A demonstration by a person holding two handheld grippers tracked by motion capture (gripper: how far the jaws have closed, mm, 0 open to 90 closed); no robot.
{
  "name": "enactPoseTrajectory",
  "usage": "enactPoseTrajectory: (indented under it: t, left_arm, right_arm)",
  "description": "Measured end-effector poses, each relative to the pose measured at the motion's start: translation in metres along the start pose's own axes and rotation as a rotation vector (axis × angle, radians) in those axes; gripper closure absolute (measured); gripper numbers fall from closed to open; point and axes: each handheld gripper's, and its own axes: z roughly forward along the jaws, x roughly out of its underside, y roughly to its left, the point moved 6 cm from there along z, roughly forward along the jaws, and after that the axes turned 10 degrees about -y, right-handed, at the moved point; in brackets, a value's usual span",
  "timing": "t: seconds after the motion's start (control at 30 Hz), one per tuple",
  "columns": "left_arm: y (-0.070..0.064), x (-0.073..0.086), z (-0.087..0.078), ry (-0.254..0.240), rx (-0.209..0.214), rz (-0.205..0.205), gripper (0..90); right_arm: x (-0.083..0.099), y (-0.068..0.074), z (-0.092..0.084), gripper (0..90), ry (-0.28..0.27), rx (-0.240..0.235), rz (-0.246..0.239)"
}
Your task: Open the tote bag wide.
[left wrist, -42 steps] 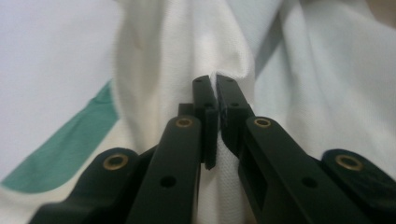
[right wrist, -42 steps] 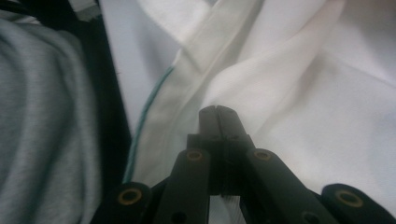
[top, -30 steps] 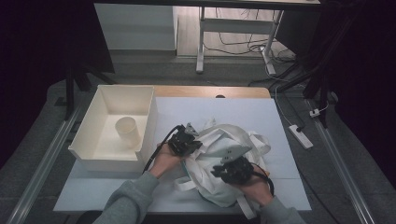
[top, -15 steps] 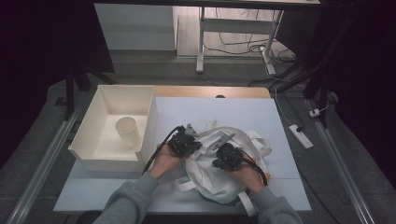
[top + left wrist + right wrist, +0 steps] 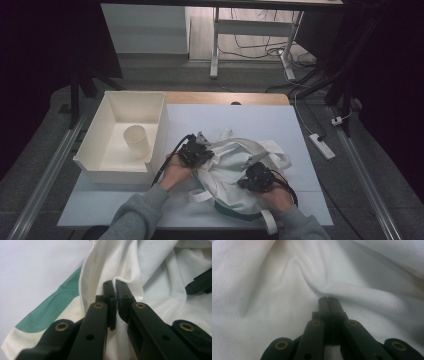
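From the high view I can't see my fingers; both hands and gripper bodies cover them. The white bag (image 5: pixel 235 170) hides the bench beneath it, and its green patch (image 5: pixel 50 312) runs off-frame.

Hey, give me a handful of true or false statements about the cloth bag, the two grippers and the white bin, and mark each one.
1. The left gripper is shut on a fold of the white cloth bag. True.
2. The right gripper has its jaws wide open above the bag. False: its jaws are closed together, pinching the cloth.
3. A pale cup is inside the white bin. True.
4. The bag lies inside the bin. False: it lies on the table, to the right of the bin.
5. The bag has a green patch. True.
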Motion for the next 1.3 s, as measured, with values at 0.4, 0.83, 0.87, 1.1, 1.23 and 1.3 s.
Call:
enactPoseTrajectory:
  t: [0.4, 0.83, 0.87, 1.1, 1.23, 1.3]
  left_arm:
    - [0.0, 0.0, -0.003, -0.005, 0.007, -0.004, 86.9]
    - [-0.009, -0.009, -0.023, -0.093, 0.087, -0.017, 61.2]
    - [-0.009, -0.01, -0.025, -0.097, 0.087, -0.017, 56.9]
    - [-0.013, -0.014, -0.05, -0.145, 0.103, -0.025, 42.2]
    - [-0.013, -0.019, -0.069, -0.17, 0.131, -0.036, 38.4]
    - [-0.014, -0.021, -0.079, -0.179, 0.141, -0.032, 37.7]
  right_arm:
    - [0.001, -0.004, -0.002, 89.9, -0.016, 0.011, -0.017]
    - [-0.008, -0.016, -0.035, 89.8, -0.235, 0.036, 0.002]
    - [-0.008, -0.016, -0.036, 89.7, -0.248, 0.035, 0.0]
    - [-0.008, -0.015, -0.043, 75.5, -0.309, 0.03, -0.004]
    - [-0.006, -0.019, -0.049, 67.3, -0.365, 0.052, 0.004]
    - [-0.005, -0.02, -0.052, 64.1, -0.393, 0.057, 0.008]
